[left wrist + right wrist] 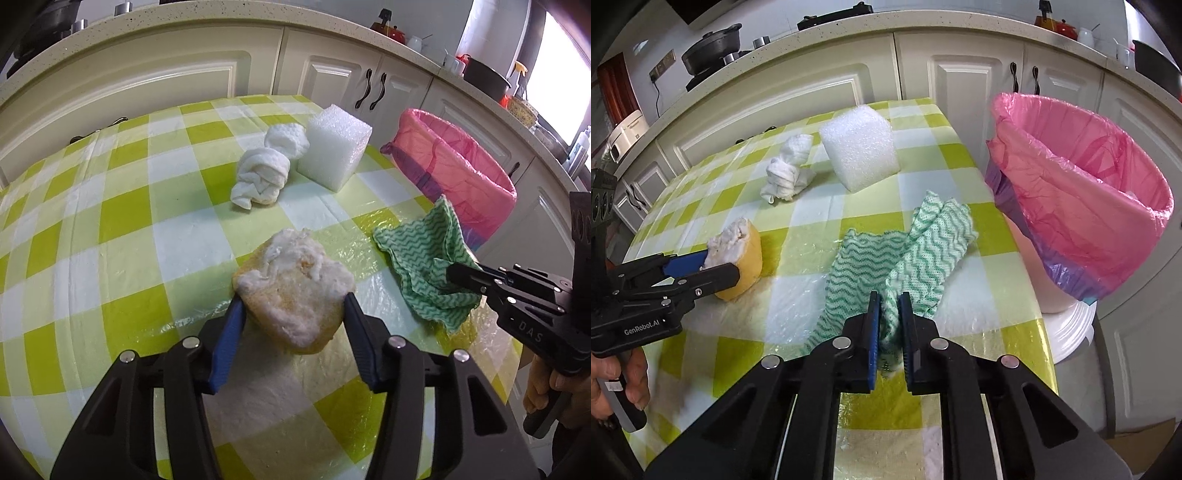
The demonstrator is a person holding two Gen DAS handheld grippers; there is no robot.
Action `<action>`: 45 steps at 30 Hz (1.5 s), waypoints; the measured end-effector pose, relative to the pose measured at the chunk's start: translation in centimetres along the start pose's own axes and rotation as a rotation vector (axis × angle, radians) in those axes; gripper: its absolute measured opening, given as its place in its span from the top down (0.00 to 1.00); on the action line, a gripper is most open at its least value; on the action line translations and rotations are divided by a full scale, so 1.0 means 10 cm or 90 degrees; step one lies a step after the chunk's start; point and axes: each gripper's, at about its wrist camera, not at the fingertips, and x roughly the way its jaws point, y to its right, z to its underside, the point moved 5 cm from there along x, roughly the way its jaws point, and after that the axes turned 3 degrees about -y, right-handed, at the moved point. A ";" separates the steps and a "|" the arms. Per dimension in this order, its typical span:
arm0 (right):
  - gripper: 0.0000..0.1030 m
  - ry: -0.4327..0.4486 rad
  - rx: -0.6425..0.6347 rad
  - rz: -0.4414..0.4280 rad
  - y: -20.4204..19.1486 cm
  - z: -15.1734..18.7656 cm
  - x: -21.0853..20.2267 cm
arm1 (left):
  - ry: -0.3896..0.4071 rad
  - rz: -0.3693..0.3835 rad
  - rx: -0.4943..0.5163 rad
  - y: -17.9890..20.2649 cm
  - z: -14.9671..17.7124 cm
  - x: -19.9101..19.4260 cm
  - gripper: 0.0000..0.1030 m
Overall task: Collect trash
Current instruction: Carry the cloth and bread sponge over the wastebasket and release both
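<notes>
The left gripper (293,301) squeezes a yellow sponge (295,288) with white fluff on top. The sponge sits low in the middle of the left wrist view. Its long side runs from the lower right up to the upper left, and a blue pad presses each side.

The right gripper (889,301) is clamped tight on a green wavy cloth (905,254). The cloth is in the middle of the right wrist view. It stretches away from the jaws toward the upper right, with one end pointing up at the bin.

A white twisted towel (267,168) lies above the sponge, long side running from lower left to upper right. A white foam block (334,149) stands just beside it on the right.

All of this lies on a table with a green and white checked cloth (110,229) under clear plastic. A bin with a pink bag (1082,195) stands off the right edge of the table. Cream kitchen cupboards (155,77) run along the top, with pots on the counter. A hand (617,384) holds the left gripper's handle at the lower left.
</notes>
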 end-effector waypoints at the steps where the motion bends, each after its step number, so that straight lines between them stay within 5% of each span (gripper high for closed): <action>1: 0.89 0.004 -0.001 0.000 0.00 -0.01 -0.02 | 0.003 0.000 -0.002 0.00 -0.01 -0.02 0.50; 22: 0.89 0.127 0.027 0.011 0.31 -0.49 -0.79 | 0.101 0.030 0.027 0.35 -0.66 -0.50 0.50; 34: 0.89 0.198 0.063 0.090 1.20 -1.08 -1.19 | 0.157 0.102 0.125 1.39 -1.54 -0.52 0.50; 45: 0.89 0.195 0.092 0.117 1.93 -1.44 -1.04 | 0.137 0.151 0.175 2.20 -2.20 -0.03 0.50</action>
